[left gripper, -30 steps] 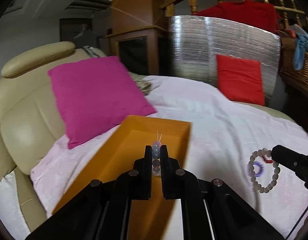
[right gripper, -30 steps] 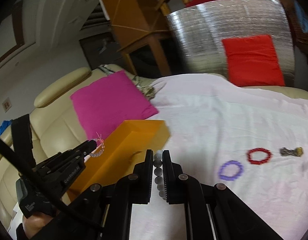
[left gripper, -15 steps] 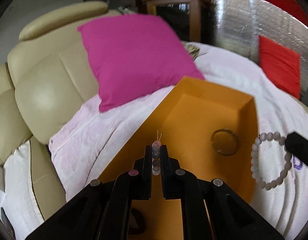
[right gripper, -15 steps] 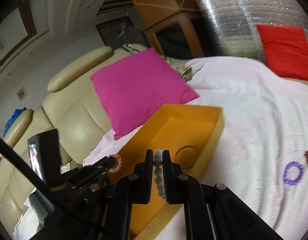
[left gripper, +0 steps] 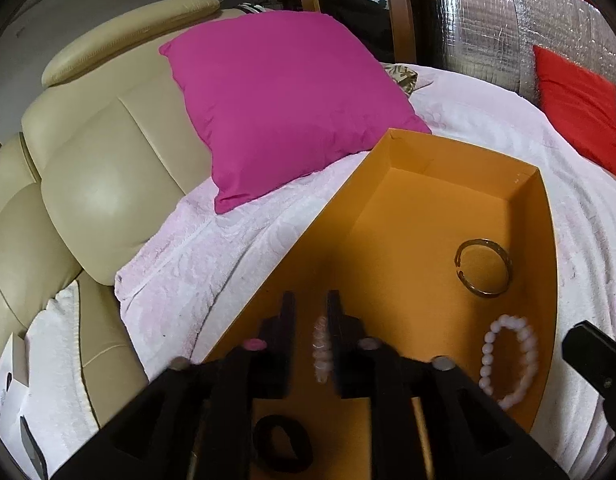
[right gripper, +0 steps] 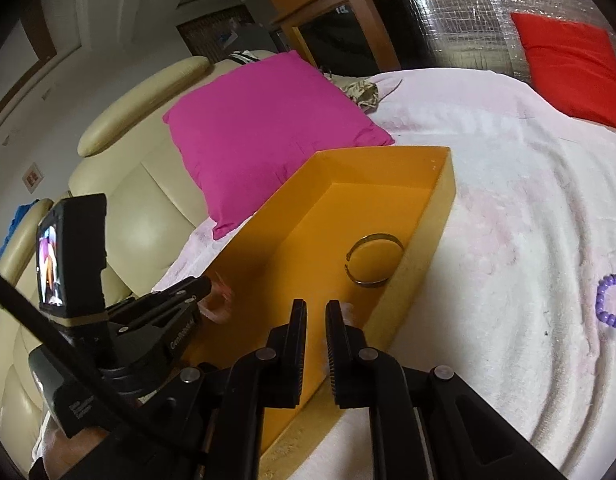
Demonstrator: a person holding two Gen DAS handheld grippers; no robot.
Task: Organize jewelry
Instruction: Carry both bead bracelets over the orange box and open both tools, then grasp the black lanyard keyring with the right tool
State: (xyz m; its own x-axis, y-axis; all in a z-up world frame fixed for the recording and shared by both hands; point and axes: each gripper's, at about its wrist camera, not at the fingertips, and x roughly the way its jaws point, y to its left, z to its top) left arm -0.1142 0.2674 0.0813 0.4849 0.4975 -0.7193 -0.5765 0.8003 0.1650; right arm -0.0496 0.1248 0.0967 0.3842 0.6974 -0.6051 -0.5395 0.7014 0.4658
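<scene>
We hover both grippers over the orange box (left gripper: 540,216) on the blanketed bed (right gripper: 508,184), dropping bracelets in. Left gripper (left gripper: 310,312) fingers apart, pink bracelet (left gripper: 321,350) falling between them; right gripper (right gripper: 316,316) fingers apart, white bracelet (left gripper: 508,360) lying inside. Next, we fetch the purple bracelet (right gripper: 612,306).

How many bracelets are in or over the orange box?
4: gold bangle far right, white beads near right, pink beads mid-box, blurred, dark band nearest. More may be hidden.
</scene>
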